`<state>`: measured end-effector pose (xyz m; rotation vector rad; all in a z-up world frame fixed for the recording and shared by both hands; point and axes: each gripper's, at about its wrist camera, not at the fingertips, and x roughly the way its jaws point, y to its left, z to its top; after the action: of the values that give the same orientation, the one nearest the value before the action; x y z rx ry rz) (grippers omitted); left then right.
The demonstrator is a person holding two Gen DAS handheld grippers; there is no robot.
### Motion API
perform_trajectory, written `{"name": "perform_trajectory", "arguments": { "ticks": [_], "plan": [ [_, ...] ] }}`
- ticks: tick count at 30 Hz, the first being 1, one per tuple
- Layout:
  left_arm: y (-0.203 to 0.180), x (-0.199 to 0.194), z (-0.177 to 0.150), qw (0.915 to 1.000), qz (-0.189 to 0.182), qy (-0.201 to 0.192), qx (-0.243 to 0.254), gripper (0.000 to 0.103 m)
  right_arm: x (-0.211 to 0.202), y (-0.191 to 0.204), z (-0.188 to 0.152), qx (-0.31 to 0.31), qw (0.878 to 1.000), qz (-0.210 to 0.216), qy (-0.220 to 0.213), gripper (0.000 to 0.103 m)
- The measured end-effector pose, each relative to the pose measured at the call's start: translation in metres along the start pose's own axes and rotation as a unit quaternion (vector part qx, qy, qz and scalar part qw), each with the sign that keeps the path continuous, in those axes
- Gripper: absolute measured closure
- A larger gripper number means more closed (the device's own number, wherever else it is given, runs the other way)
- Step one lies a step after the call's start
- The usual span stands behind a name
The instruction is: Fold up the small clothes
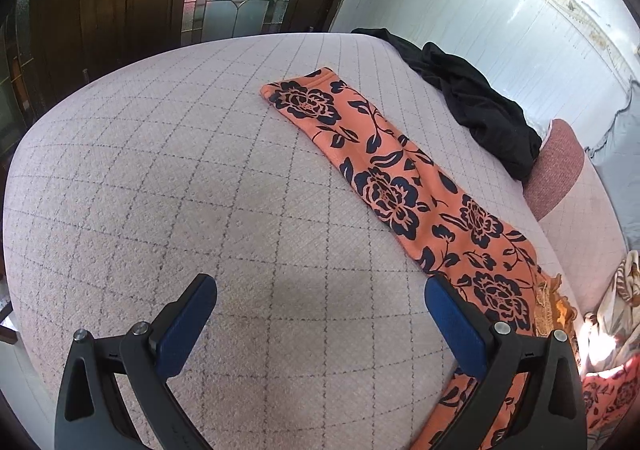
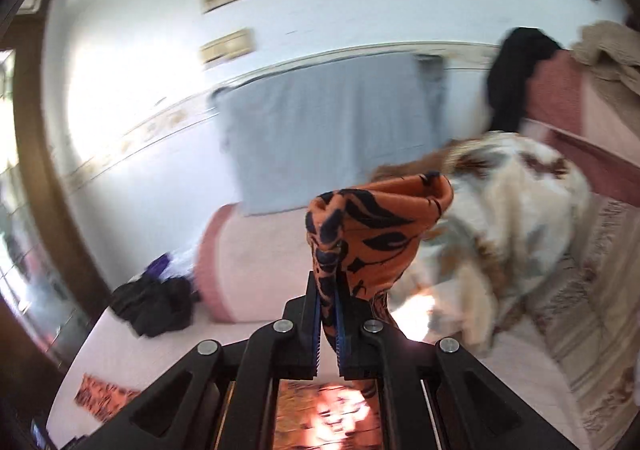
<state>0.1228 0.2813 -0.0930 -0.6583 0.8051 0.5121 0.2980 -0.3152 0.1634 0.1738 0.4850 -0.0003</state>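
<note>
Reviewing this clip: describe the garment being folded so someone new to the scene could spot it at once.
Start at the pale quilted bed with its grid of dark stitching. Across its right half lies a long narrow strip of cloth, the orange floral garment, one end pinched in the right tongs. Its orange ground with navy flowers sets it apart from the plain black garment crumpled beyond it.

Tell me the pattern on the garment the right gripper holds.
Orange garment with dark navy flowers and leaves, clearest in the left wrist view.

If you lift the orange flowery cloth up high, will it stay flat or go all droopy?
Probably droopy: the orange floral garment already bunches and sags over the shut right gripper. It looks thin and light, lying flat on the bed.
</note>
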Motion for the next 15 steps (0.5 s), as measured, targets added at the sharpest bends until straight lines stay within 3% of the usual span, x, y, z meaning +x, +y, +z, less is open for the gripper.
{"name": "perform_trajectory", "arguments": {
  "ticks": [6, 8, 10, 11, 12, 13, 14, 15],
  "plan": [
    [0.004, -0.002, 0.003, 0.9999, -0.014, 0.003, -0.005, 0.000, 0.059, 0.123, -0.098, -0.035, 0.992, 0.102, 0.073, 0.097],
    [0.005, -0.002, 0.004, 0.9998, -0.017, 0.005, -0.005, 0.000, 0.091, 0.148, -0.144, -0.025, 0.983, 0.133, 0.122, 0.096],
    [0.006, -0.001, 0.005, 0.9998, -0.019, 0.008, -0.005, 0.000, 0.124, 0.177, -0.204, -0.042, 0.968, 0.152, 0.197, 0.094],
    [0.006, -0.001, 0.005, 0.9997, -0.021, 0.009, -0.004, 0.000, 0.140, 0.187, -0.234, -0.058, 0.958, 0.151, 0.235, 0.082],
    [0.006, -0.001, 0.006, 0.9997, -0.023, 0.010, -0.002, 0.000, 0.139, 0.195, -0.258, -0.069, 0.953, 0.145, 0.258, 0.050],
    [0.006, -0.001, 0.006, 0.9997, -0.023, 0.009, -0.001, 0.000, 0.147, 0.196, -0.279, -0.071, 0.946, 0.137, 0.284, 0.029],
    [0.006, -0.001, 0.006, 0.9997, -0.024, 0.009, 0.001, 0.000, 0.148, 0.191, -0.291, -0.062, 0.943, 0.141, 0.294, 0.014],
    [0.005, -0.001, 0.007, 0.9996, -0.026, 0.008, 0.000, 0.000, 0.145, 0.187, -0.293, -0.052, 0.942, 0.153, 0.294, 0.014]
  ]
}}
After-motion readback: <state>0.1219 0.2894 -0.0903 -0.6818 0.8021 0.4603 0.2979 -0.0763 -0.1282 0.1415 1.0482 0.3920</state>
